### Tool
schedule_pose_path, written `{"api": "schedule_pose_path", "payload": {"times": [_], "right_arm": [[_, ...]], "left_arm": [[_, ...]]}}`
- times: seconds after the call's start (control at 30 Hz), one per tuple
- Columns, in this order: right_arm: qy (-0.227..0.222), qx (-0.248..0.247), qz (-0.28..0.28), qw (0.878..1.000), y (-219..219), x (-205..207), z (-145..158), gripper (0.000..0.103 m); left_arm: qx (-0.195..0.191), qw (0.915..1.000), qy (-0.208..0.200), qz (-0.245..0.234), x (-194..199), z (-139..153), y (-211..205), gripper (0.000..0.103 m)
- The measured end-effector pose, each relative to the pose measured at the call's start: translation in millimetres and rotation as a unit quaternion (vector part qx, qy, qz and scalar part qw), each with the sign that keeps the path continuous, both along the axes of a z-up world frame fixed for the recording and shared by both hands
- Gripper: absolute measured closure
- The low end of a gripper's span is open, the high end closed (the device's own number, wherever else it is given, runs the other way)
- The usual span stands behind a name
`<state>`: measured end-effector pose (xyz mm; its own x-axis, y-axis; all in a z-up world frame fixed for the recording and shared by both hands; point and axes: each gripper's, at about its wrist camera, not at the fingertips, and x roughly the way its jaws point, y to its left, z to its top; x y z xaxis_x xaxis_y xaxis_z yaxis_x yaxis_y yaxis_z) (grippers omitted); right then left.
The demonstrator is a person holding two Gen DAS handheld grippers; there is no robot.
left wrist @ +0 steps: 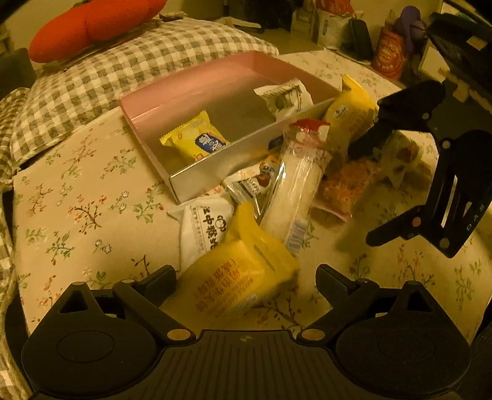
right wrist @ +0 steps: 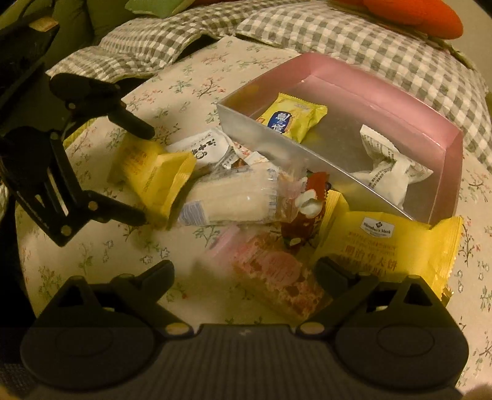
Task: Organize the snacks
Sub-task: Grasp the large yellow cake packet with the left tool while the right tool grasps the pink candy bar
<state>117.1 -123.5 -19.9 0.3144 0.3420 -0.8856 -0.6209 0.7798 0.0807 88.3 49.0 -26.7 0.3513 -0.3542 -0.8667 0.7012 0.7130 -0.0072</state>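
Note:
A pink box (left wrist: 196, 80) (right wrist: 384, 89) lies on the flowered bedspread and holds a small yellow packet (left wrist: 196, 140) (right wrist: 292, 118) and a white packet (left wrist: 286, 97) (right wrist: 390, 175). A pile of snacks lies in front of it. My left gripper (left wrist: 246, 280) (right wrist: 147, 175) is open, its fingers either side of a yellow packet (left wrist: 236, 277) (right wrist: 150, 172). My right gripper (right wrist: 244, 274) (left wrist: 366, 190) is open around a pink packet (right wrist: 276, 280) (left wrist: 344, 187). A clear wrapped white roll (left wrist: 295, 190) (right wrist: 233, 197) lies between the two.
Another white packet (left wrist: 203, 227) (right wrist: 203, 150) and a large yellow packet (right wrist: 387, 246) (left wrist: 347, 120) lie in the pile. A checked pillow (left wrist: 123, 61) (right wrist: 369, 40) and an orange plush (left wrist: 92, 24) (right wrist: 424, 12) lie behind the box. Clutter stands on a table (left wrist: 390, 49).

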Motion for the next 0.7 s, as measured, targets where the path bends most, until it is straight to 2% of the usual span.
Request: {"api": "schedule_pose_path", "payload": {"times": [0.13,0.27,0.4,0.47,0.63,0.7], "right_arm": [[-0.001,-0.018,0.013,1.000,3.1,-5.0,-1.1,0.004],[0.013,-0.026,0.021,0.999,3.2,-13.4,1.0,0.004],[0.034,-0.016,0.041,0.998,4.0,-25.1,4.0,0.007],[0.041,-0.005,0.047,0.998,3.4,-27.4,6.6,0.010],[0.032,-0.018,0.012,0.999,0.8,-15.4,4.3,0.014],[0.038,-0.021,-0.002,0.999,0.4,-9.8,-0.8,0.019]], "left_arm": [[0.009,0.9999,0.003,-0.004,-7.6,1.9,3.0,0.005],[0.008,0.9996,0.025,-0.008,-17.5,-0.3,6.1,0.006],[-0.012,0.9988,0.045,-0.014,-29.1,0.1,10.0,0.006],[-0.021,0.9989,0.041,-0.011,-32.5,3.2,12.1,0.006],[-0.017,0.9992,0.030,0.023,-26.2,6.8,14.4,0.006],[-0.015,0.9991,0.025,0.032,-22.7,5.7,12.5,0.008]]}}
